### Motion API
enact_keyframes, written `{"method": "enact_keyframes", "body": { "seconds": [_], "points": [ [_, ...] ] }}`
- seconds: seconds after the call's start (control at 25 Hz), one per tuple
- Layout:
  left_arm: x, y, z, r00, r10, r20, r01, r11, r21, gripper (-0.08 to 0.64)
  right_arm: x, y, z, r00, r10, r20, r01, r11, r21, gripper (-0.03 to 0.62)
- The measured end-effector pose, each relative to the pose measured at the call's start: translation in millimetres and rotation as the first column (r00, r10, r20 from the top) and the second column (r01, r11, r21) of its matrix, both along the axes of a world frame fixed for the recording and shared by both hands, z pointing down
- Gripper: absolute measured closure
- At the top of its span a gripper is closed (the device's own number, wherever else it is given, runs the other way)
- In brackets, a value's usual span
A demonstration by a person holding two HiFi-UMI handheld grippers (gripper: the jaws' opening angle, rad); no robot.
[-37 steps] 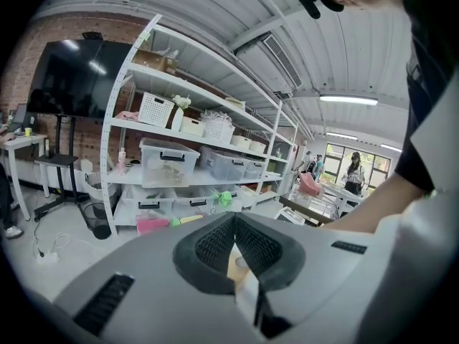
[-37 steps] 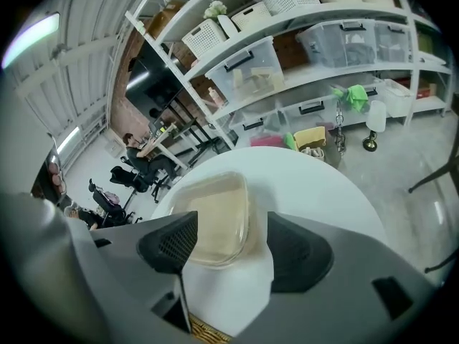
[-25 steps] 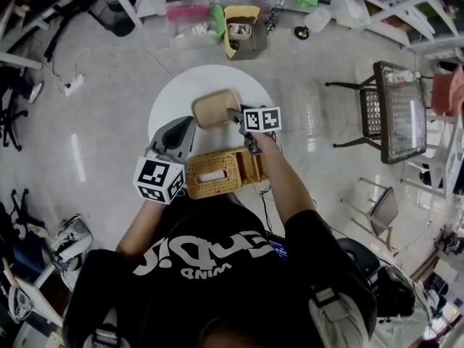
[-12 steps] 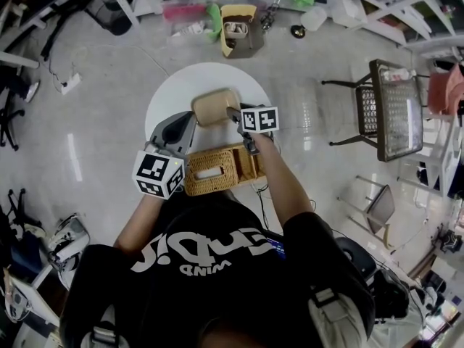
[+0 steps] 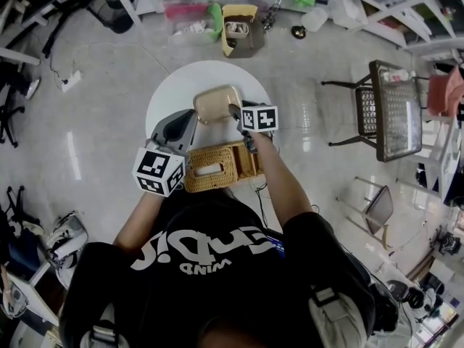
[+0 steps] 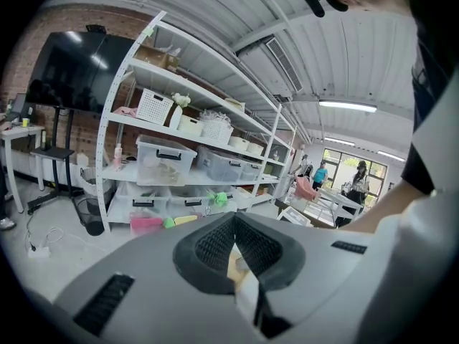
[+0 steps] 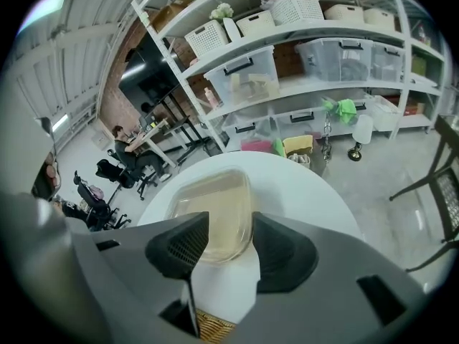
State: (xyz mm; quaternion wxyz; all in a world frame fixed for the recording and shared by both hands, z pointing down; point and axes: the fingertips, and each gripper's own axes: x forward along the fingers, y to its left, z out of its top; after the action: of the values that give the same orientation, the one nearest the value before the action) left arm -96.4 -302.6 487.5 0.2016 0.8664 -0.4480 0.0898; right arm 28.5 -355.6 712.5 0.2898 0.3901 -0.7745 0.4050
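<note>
The right gripper (image 7: 229,221) is showing its jaws nearer each other than a second and a half ago. Its camera is tipping up a touch, taking in more of the shelving (image 7: 301,56). The left gripper (image 6: 234,219) is hardly shifting at all.

Biggest first: the round white table (image 5: 168,98) is filling the middle of the head view. Only that view is giving its whole outline and the person leaning over it.

Next, the wicker basket (image 5: 235,162) is lying at the table's near edge, between the two grippers, with a slot in its top. The right gripper view is catching just a sliver of it at the bottom, and the left gripper view none.

Then the tray (image 7: 215,203), resting flat on the table just beyond the basket. It is shallow, with rounded corners, tan inside, and a clear glossy rim that is showing only in the right gripper view.

The right gripper is holding its jaws apart, with the tray's near end showing in the gap. Whether a jaw is touching it, I cannot tell. The left gripper is pointing up at the shelves, jaws pressed tip to tip, clamping nothing I can make out.
</note>
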Motion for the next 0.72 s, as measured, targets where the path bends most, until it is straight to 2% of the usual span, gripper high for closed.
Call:
{"method": "enact_keyframes", "body": {
  "seconds": [0.44, 0.72],
  "points": [
    [6.9, 10.8, -12.2, 1.000, -0.004, -0.013, 0.004, 1.000, 0.021, 0.563, 1.9, 11.9, -27.4, 0.993, 0.043, 0.114, -0.043, 0.999, -0.005, 0.469],
    [9.3, 23.0, -16.9, 1.000, -0.011, -0.011, 0.011, 0.999, 0.030, 0.563, 7.5, 23.5, -22.2, 0.995, 0.047, 0.089, -0.045, 0.999, -0.023, 0.466]
  ]
}}
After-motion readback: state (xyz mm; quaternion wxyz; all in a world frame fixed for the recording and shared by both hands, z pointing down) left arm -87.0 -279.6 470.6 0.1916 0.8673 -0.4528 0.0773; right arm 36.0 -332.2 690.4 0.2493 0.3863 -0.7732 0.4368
